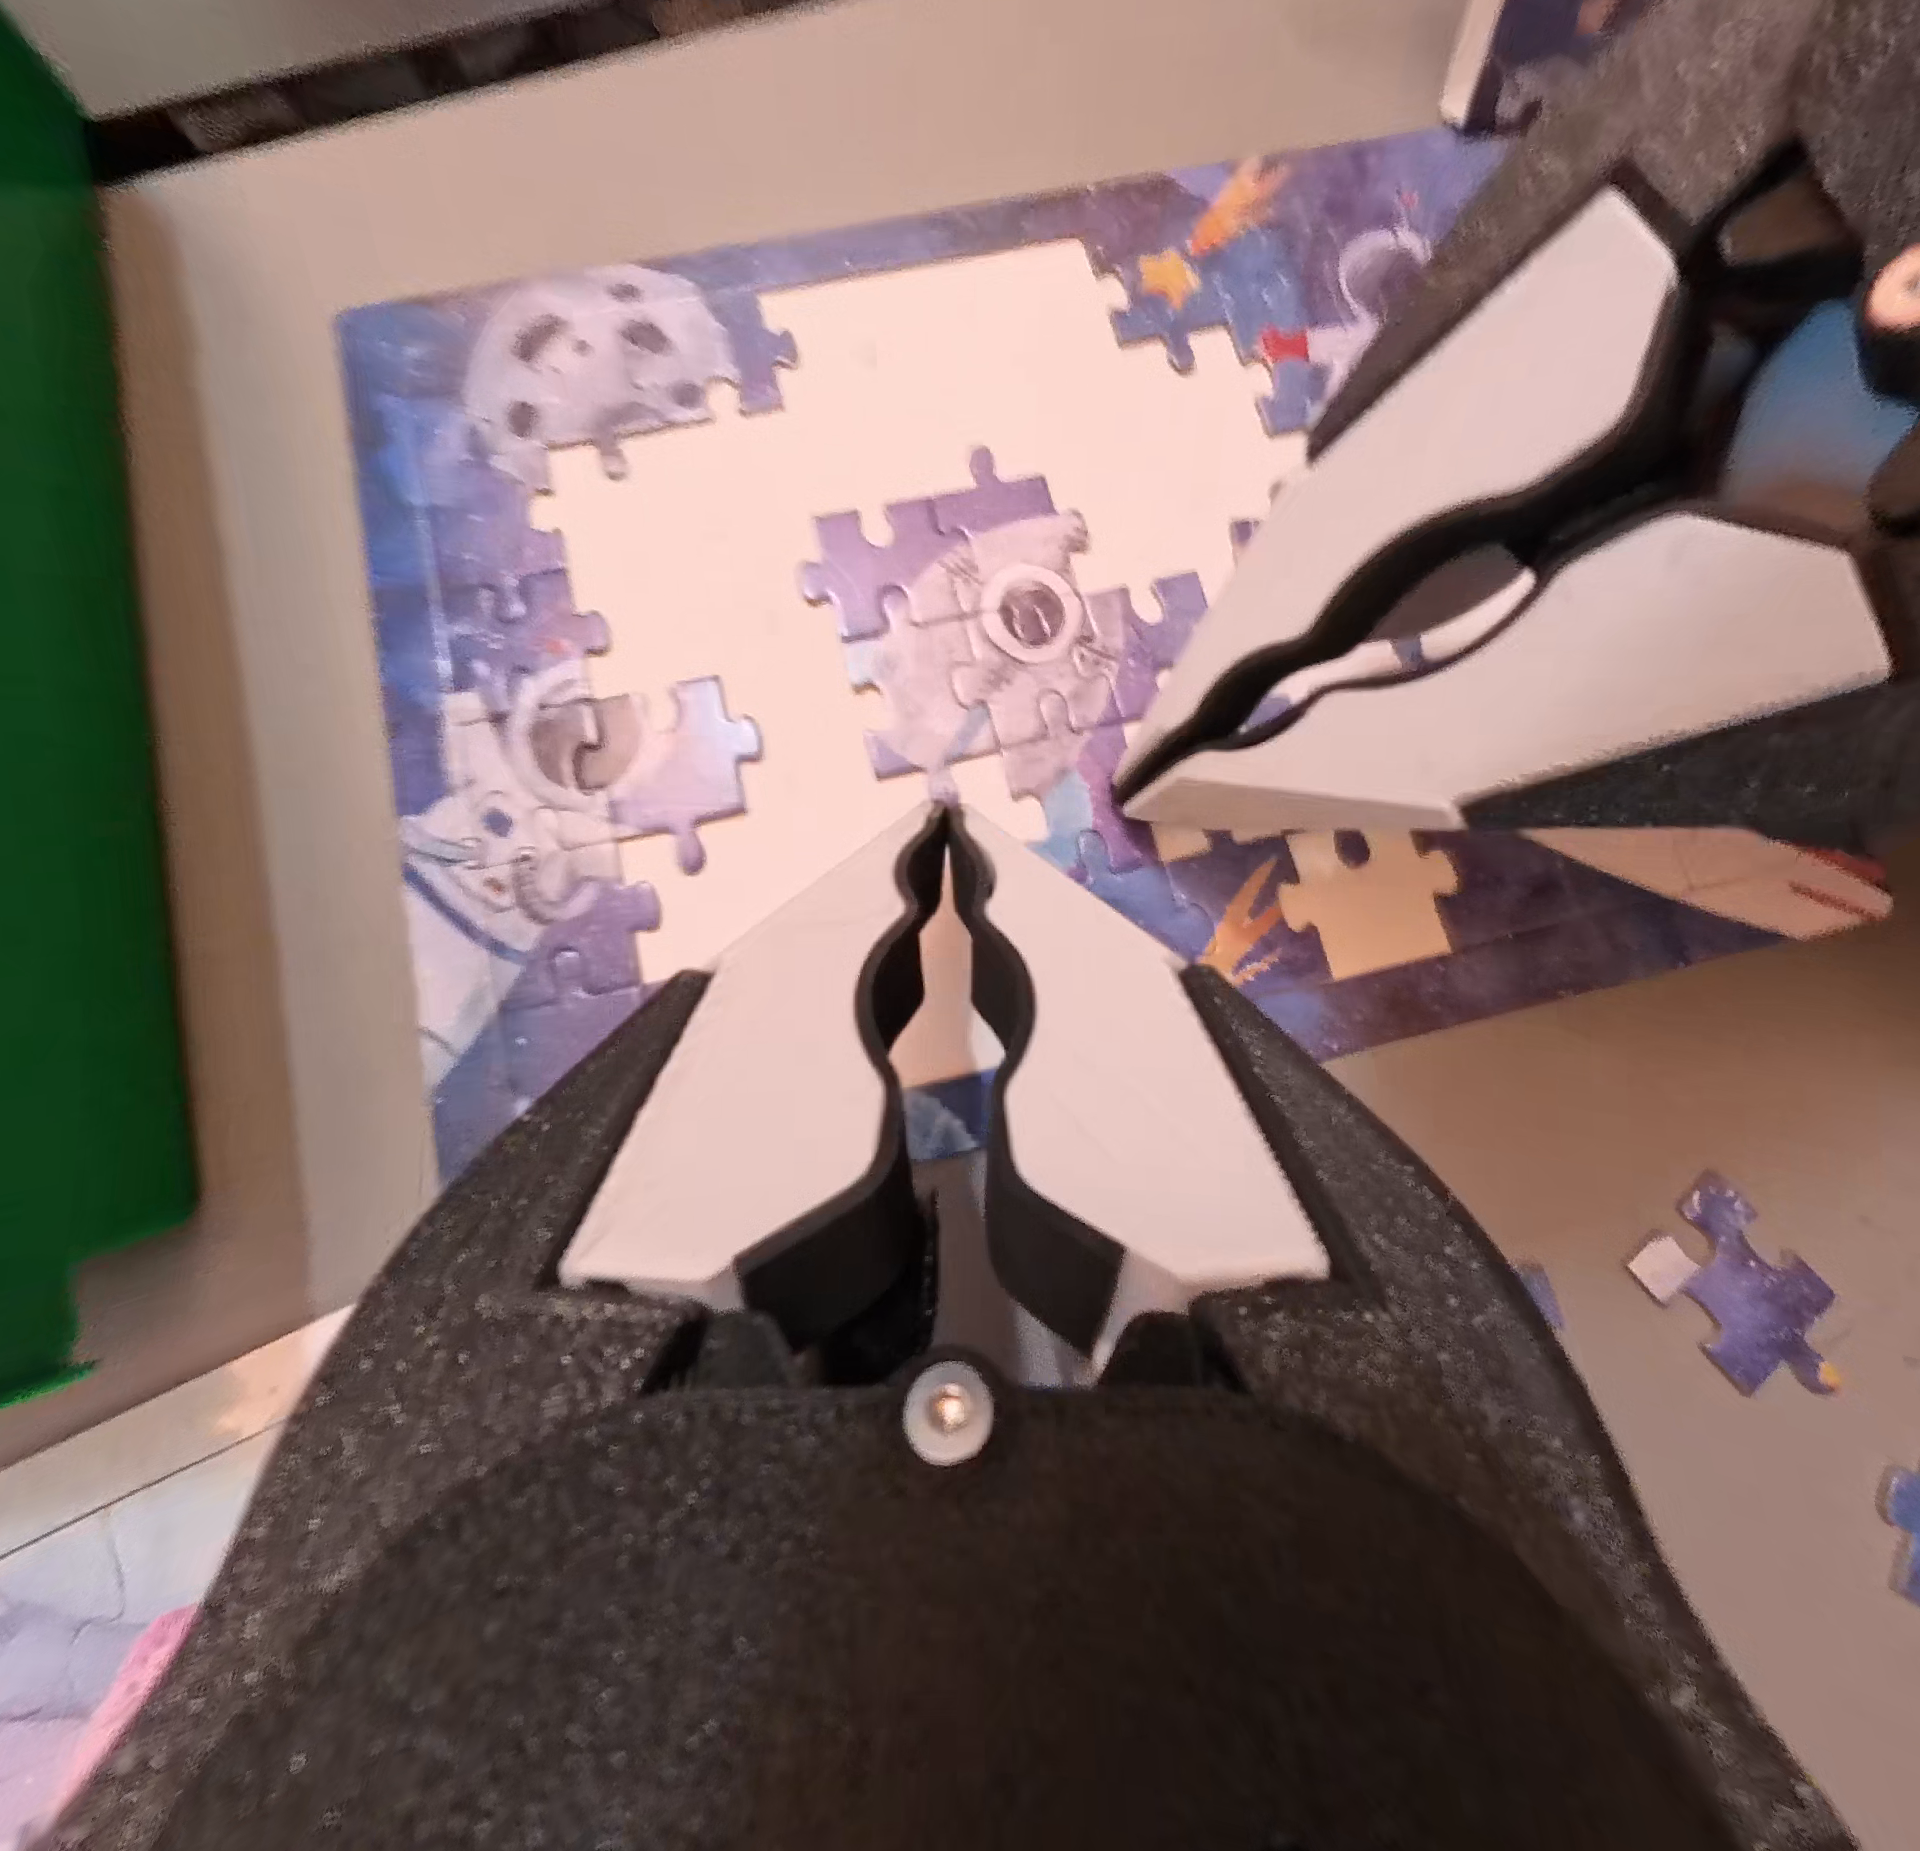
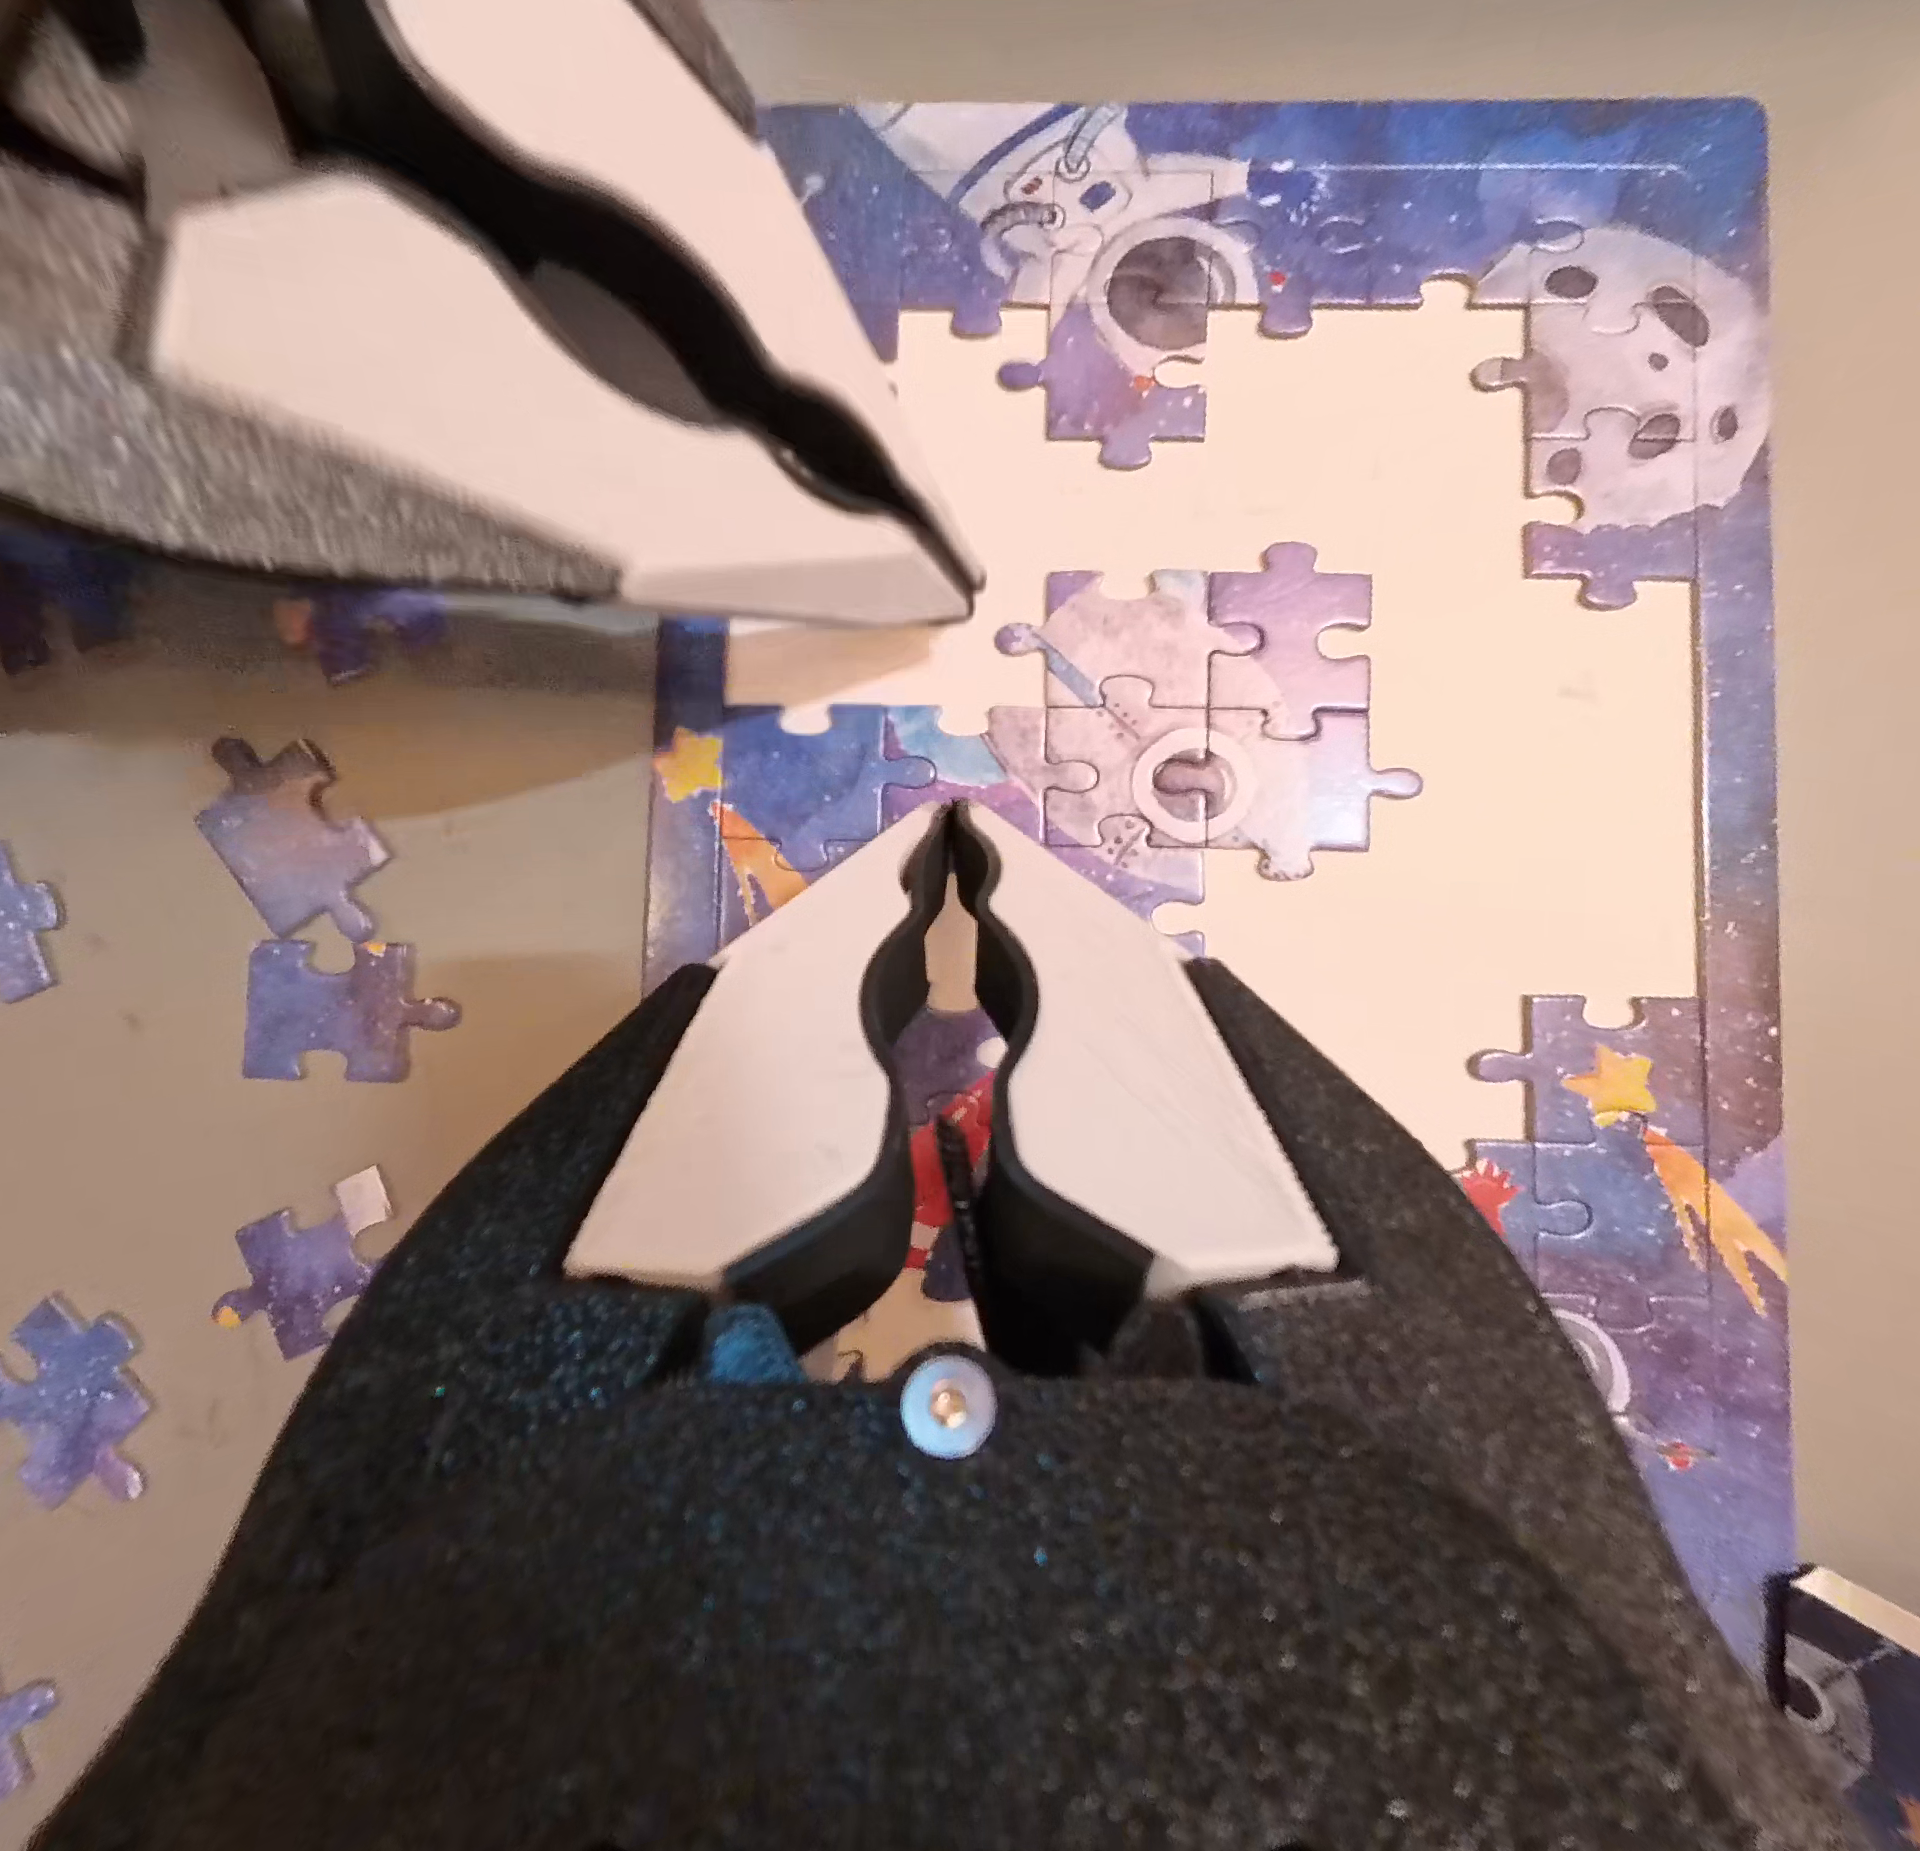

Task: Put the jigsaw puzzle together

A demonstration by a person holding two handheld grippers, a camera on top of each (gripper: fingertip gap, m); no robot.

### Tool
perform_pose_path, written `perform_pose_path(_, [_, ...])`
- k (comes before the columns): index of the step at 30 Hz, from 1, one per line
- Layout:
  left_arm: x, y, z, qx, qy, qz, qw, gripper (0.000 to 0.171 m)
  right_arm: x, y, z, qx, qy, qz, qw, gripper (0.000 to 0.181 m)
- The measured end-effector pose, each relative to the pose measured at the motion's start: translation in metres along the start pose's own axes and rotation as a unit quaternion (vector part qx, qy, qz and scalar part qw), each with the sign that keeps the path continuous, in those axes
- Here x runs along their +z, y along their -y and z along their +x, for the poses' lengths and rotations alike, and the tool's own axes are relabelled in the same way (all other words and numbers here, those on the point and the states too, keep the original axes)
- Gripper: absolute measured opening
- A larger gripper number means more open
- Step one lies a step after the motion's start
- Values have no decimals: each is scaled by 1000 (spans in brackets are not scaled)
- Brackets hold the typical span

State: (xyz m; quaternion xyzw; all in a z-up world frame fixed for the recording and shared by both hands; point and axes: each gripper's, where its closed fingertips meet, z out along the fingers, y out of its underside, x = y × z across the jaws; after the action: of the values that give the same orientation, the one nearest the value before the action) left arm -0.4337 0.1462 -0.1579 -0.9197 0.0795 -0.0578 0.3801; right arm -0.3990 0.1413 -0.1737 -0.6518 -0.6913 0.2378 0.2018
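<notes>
The jigsaw board (image 1: 384, 554) has a blue space picture around its edge and a bare white middle (image 1: 935, 367). A joined cluster of purple-grey pieces (image 1: 997, 638) lies in that middle. My left gripper (image 1: 943, 809) is shut with nothing seen between its tips, which sit at the cluster's near edge. My right gripper (image 1: 1132, 788) comes in from the right, shut, with its tips on the pieces beside the cluster. In the right wrist view the board (image 2: 1735, 762), the cluster (image 2: 1195, 721), my right gripper (image 2: 951, 809) and my left gripper (image 2: 966, 596) show again.
Several loose blue pieces lie on the beige table beside the board (image 2: 301, 845) (image 2: 332, 1012) (image 1: 1745, 1302). A green object (image 1: 62, 658) stands at the left. A box corner (image 2: 1849, 1676) sits off the board's far side.
</notes>
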Motion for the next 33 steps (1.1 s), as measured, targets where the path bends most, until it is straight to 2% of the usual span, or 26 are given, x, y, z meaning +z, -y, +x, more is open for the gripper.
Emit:
perform_pose_path(4, [-7, 5, 3, -30, -41, 15, 999, 0, -9, 7, 8, 14, -6, 23, 1000, 0])
perform_pose_path(8, [1, -7, 16, 1, -55, -17, 998, 0, -20, 12, 9, 21, -8, 34, 999, 0])
perform_pose_path(12, [7, -14, 19, 19, -49, -30, 998, 0, -69, 21, 5, 51, -26, 55, 997, 0])
perform_pose_path(15, [6, -14, 19, 7, -55, -34, 998, 0, -116, 4, -3, 130, -49, 70, 988, 0])
perform_pose_path(18, [6, -15, 19, 13, -49, -39, 998, 0, -138, -27, -27, 213, -32, 116, 970, 0])
perform_pose_path(23, [7, -15, 20, 14, -48, -40, 998, 0, -132, -48, -40, 280, -39, 262, 923, 0])
perform_pose_path(25, [7, -15, 20, 0, -57, -38, 998, 0, -122, -53, -46, 307, -12, 254, 917, 0])
perform_pose_path(27, [6, -15, 20, -5, -63, -38, 997, 0, -124, -44, -52, 286, 15, 275, 918, 0])
perform_pose_path(30, [-1, 1, -7, 10, 23, 5, 1000, 0, -111, -57, -50, 274, 1, 245, 930, 0])
perform_pose_path(33, [-15, 13, -14, 10, 33, 34, 999, 0, -102, -71, -50, 268, -7, 210, 940, 0])
